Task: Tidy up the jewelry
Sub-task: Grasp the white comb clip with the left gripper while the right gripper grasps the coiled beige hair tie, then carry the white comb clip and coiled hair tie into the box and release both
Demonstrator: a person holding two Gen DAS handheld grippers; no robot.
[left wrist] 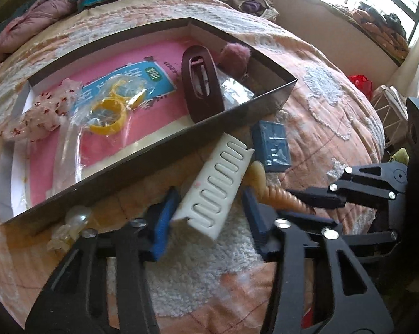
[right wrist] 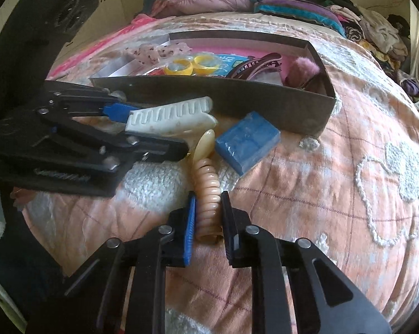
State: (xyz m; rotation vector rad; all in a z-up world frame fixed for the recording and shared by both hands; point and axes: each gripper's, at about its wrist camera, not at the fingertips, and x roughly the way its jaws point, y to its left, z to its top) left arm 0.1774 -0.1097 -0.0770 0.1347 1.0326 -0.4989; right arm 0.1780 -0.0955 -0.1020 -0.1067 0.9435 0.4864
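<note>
A white hair claw clip (left wrist: 215,183) lies on the bedspread between the fingers of my left gripper (left wrist: 209,217), whose jaws stand wide around it without closing on it; it also shows in the right wrist view (right wrist: 167,118). My right gripper (right wrist: 208,214) is shut on a beige spiral hair tie (right wrist: 208,192), also seen in the left wrist view (left wrist: 282,194). A blue box (left wrist: 273,146) (right wrist: 247,142) lies beside them. The dark tray (left wrist: 165,153) (right wrist: 237,97) holds a maroon clip (left wrist: 201,86), yellow rings (left wrist: 109,117) and a pink pom-pom (left wrist: 234,58).
A clear bead ornament (left wrist: 75,220) lies by the tray's near wall. A floral scrunchie (left wrist: 42,111) sits at the tray's left end. Piled bedding (right wrist: 209,0) lies behind the tray. A window ledge (left wrist: 348,22) runs at the right.
</note>
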